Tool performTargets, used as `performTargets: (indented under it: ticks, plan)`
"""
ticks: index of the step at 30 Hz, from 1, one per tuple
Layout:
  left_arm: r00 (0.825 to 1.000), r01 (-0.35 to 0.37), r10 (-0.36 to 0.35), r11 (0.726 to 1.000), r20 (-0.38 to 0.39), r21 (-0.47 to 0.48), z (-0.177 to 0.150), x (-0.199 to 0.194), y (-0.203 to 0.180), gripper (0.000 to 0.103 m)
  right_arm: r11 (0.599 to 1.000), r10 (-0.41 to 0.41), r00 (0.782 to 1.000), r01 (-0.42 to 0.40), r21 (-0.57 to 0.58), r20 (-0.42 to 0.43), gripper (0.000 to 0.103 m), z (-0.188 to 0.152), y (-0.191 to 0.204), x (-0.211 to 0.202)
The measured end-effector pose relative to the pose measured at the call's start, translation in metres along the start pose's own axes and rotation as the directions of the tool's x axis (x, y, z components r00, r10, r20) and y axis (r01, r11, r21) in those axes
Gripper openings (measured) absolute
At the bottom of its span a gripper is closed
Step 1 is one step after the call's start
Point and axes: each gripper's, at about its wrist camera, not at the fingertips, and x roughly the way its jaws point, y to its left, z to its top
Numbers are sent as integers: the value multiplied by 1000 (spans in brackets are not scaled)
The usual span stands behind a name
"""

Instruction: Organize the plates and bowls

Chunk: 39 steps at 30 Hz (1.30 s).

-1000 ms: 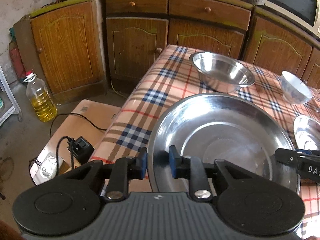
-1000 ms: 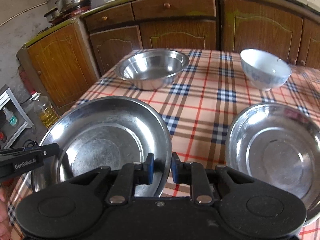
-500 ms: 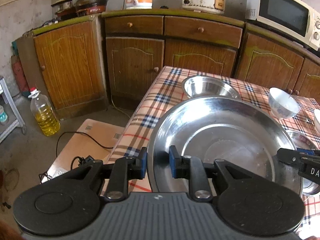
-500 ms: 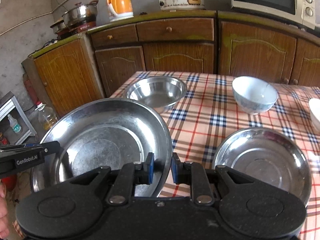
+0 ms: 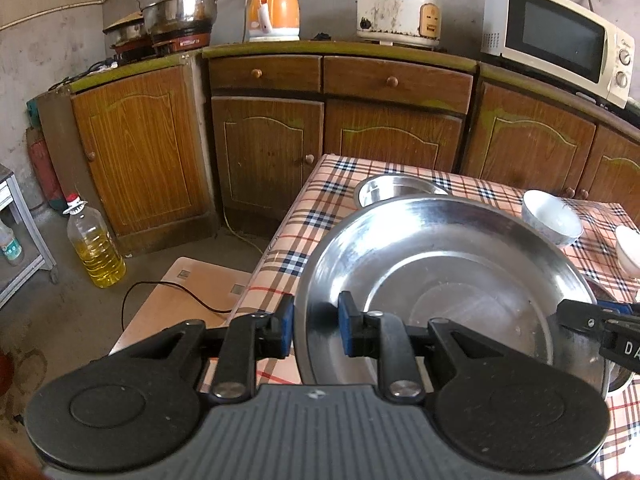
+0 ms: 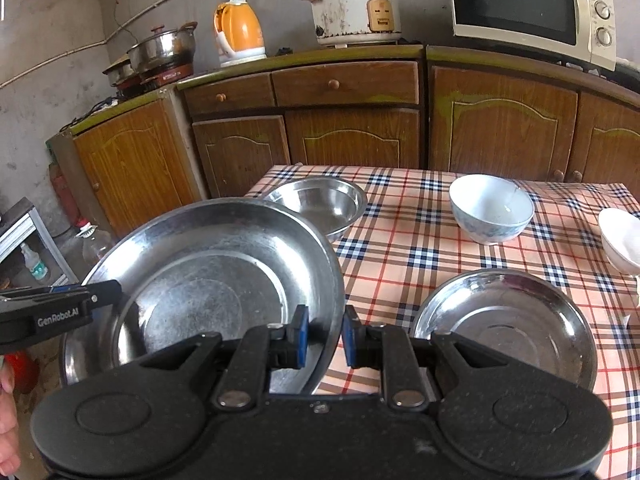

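Above the plaid tablecloth [image 6: 420, 240], our left gripper [image 5: 316, 328] and right gripper [image 6: 323, 334] each clamp the large steel plate's [image 6: 208, 280] rim at centre frame.

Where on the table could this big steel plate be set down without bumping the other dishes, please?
The bare plaid cloth bordered by the steel bowl, the blue-white bowl and the smaller steel plate looks freest. The right edge is crowded: a white dish sits there.

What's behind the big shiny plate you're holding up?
Behind the large steel plate sits a steel bowl on the checkered tablecloth. The plate's rim covers the bowl's near edge, and the cloth right beneath the plate is hidden too.
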Motion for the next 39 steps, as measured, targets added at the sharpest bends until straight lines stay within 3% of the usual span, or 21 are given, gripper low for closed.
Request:
performTargets:
  ticks: [39]
  plan:
    - [1000,15,-15,1000,-16,11,-2,-11,-15,23,1000,-9,1000,9,10,28,22,3,-13,-24]
